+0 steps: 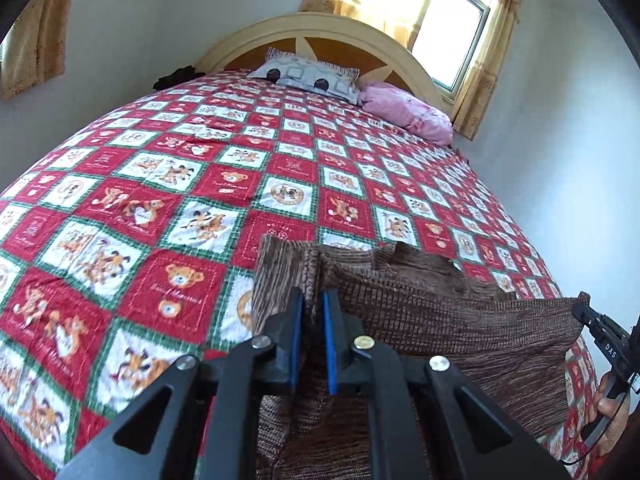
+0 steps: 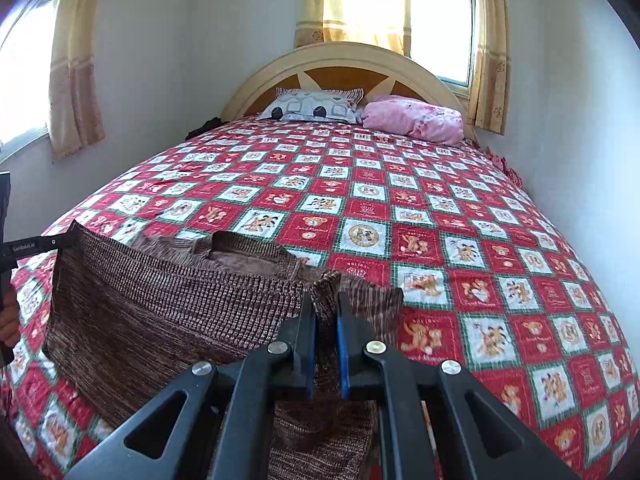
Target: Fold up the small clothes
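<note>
Your left gripper and right gripper, both clamped on the brown knit top, stretch its edge taut above the bed, ready for folding.

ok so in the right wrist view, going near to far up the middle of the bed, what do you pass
right gripper, jaws shut on the brown knit garment → red teddy-bear bedspread → patterned grey pillow → arched headboard → yellow curtain

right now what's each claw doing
left claw: closed on the brown knit garment
right claw: closed on the same garment
</note>
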Demonstrator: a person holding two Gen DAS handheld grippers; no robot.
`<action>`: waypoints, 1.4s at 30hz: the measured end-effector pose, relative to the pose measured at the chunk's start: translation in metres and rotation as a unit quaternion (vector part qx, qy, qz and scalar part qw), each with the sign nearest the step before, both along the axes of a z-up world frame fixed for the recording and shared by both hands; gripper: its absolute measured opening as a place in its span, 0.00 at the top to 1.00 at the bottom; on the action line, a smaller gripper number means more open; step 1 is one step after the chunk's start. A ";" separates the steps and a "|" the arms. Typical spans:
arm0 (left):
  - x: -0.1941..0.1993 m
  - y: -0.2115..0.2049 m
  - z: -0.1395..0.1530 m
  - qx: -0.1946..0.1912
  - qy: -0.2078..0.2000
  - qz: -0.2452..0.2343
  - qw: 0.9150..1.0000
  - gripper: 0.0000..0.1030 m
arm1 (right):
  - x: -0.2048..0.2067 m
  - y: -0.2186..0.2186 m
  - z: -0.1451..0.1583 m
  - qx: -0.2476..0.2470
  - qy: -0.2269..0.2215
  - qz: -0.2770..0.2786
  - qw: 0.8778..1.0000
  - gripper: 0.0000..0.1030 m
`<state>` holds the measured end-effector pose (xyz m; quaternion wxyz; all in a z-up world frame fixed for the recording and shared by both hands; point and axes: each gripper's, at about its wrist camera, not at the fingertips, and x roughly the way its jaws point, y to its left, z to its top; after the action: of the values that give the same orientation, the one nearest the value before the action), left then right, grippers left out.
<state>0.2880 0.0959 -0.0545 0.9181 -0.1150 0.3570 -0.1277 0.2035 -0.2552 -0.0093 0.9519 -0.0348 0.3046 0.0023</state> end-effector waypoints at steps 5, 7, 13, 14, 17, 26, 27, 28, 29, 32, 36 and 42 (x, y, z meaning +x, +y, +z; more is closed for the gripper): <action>0.033 -0.005 -0.005 0.004 0.008 0.009 1.000 0.90 | 0.030 0.000 -0.003 -0.019 0.000 0.002 1.000 0.92; 0.048 -0.007 -0.006 0.003 0.013 0.014 1.000 0.90 | 0.046 -0.004 -0.003 -0.021 -0.001 -0.001 1.000 0.92; 0.090 -0.016 -0.021 0.009 0.026 0.026 0.999 0.90 | 0.092 -0.016 -0.022 -0.025 0.006 -0.024 0.999 0.92; 0.099 -0.019 -0.027 0.010 0.031 0.028 0.999 0.90 | 0.098 -0.017 -0.027 -0.026 0.008 -0.029 0.999 0.92; 0.113 -0.023 -0.040 0.012 0.044 0.039 0.998 0.95 | 0.116 -0.024 -0.048 -0.025 0.017 -0.045 0.999 0.92; 0.134 -0.003 -0.078 -0.002 0.084 0.081 0.993 0.95 | 0.148 -0.037 -0.091 -0.014 0.062 -0.069 0.996 0.92; 0.132 -0.004 -0.075 0.000 0.081 0.078 0.994 0.95 | 0.151 -0.037 -0.095 -0.017 0.071 -0.070 0.995 0.92; 0.132 -0.006 -0.075 0.005 0.082 0.073 0.994 0.95 | 0.155 -0.037 -0.100 -0.021 0.085 -0.072 0.993 0.92; 0.132 -0.008 -0.075 0.007 0.086 0.068 0.994 0.95 | 0.160 -0.037 -0.104 -0.023 0.102 -0.074 0.992 0.92; 0.127 -0.013 -0.065 0.002 0.086 0.036 0.996 0.93 | 0.165 -0.037 -0.107 -0.032 0.112 -0.082 0.990 0.85; 0.105 -0.032 -0.042 0.037 0.059 -0.015 0.997 0.89 | 0.155 -0.050 -0.092 0.000 0.087 -0.099 0.991 0.61; 0.077 -0.076 -0.030 0.093 0.030 -0.096 0.991 0.47 | 0.087 -0.050 -0.036 0.030 -0.040 -0.115 0.992 0.61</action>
<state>0.3649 0.0197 -0.0842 0.8973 0.0022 0.4042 -0.1775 0.2904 -0.3048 -0.0449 0.9577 0.0286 0.2684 -0.0996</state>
